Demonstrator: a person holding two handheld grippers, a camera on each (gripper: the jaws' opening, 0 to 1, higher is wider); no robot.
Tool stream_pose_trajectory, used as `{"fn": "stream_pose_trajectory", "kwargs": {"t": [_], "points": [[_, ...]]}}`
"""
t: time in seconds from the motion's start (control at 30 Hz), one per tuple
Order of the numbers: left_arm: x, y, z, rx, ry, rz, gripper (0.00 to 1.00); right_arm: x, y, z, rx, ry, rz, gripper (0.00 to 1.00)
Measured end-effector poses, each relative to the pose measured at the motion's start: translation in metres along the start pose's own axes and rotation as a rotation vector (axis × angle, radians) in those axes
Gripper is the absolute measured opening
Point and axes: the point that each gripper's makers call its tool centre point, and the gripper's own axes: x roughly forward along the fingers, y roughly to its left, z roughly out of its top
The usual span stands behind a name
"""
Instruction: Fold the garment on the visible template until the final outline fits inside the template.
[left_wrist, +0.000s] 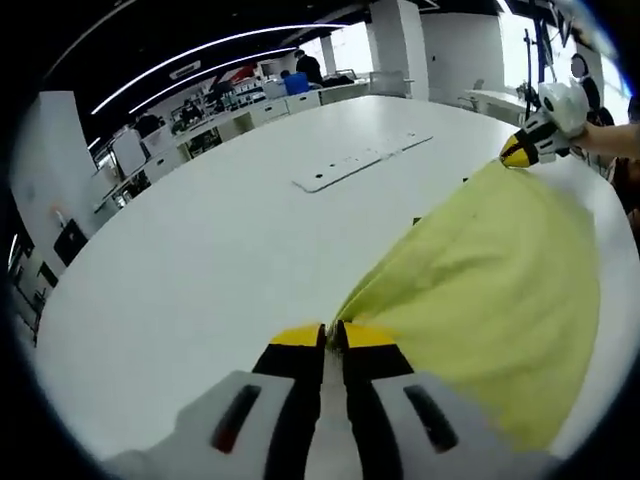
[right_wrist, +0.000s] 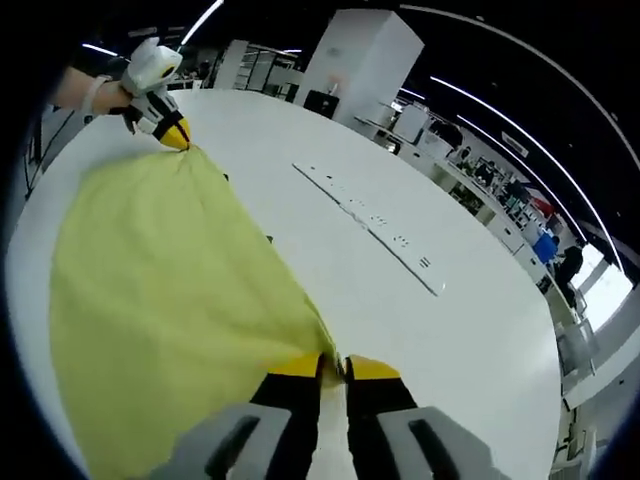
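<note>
The yellow garment (left_wrist: 480, 290) hides the template and runs past the frame's edge.

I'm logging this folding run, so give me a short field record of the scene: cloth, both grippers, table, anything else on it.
cloth: yellow cloth, lifted and stretched between the two grippers
left gripper: left gripper, fingers shut on a cloth corner
right gripper: right gripper, fingers shut on the other corner
table: white table
other item: flat white strip lying on the table beyond the cloth, apart from it
fold state: not yet folded
</note>
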Motion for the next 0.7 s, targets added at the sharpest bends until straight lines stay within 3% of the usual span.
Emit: {"fn": "stream_pose_trajectory", "kwargs": {"t": [0.13, 0.2, 0.23, 0.3, 0.4, 0.5, 0.6, 0.7], "points": [[-0.009, -0.006, 0.001, -0.053, -0.024, -0.048, 0.24, -0.006, 0.0, 0.007, 0.073, -0.058, 0.013, 0.31], [-0.014, -0.006, 0.004, -0.031, -0.056, -0.046, 0.3, -0.012, 0.003, 0.017, 0.194, -0.138, 0.051, 0.42], [-0.017, -0.016, 0.003, -0.057, -0.053, -0.11, 0.31, -0.015, 0.006, 0.021, 0.252, -0.168, 0.088, 0.5], [-0.021, -0.025, 0.001, -0.047, -0.066, -0.17, 0.38, -0.018, 0.01, 0.021, 0.314, -0.172, 0.132, 0.6], [-0.027, -0.031, -0.004, -0.036, -0.069, -0.208, 0.51, -0.022, 0.008, 0.017, 0.307, -0.181, 0.144, 0.64], [-0.036, -0.037, 0.003, -0.091, -0.126, -0.262, 0.6, -0.025, 0.012, 0.013, 0.316, -0.171, 0.168, 0.74], [-0.044, -0.043, 0.005, -0.131, -0.144, -0.321, 0.73, -0.03, 0.013, 0.011, 0.315, -0.175, 0.184, 0.82], [-0.05, -0.042, 0.005, -0.133, -0.151, -0.326, 0.81, -0.035, 0.018, 0.011, 0.33, -0.182, 0.206, 0.91]]}}
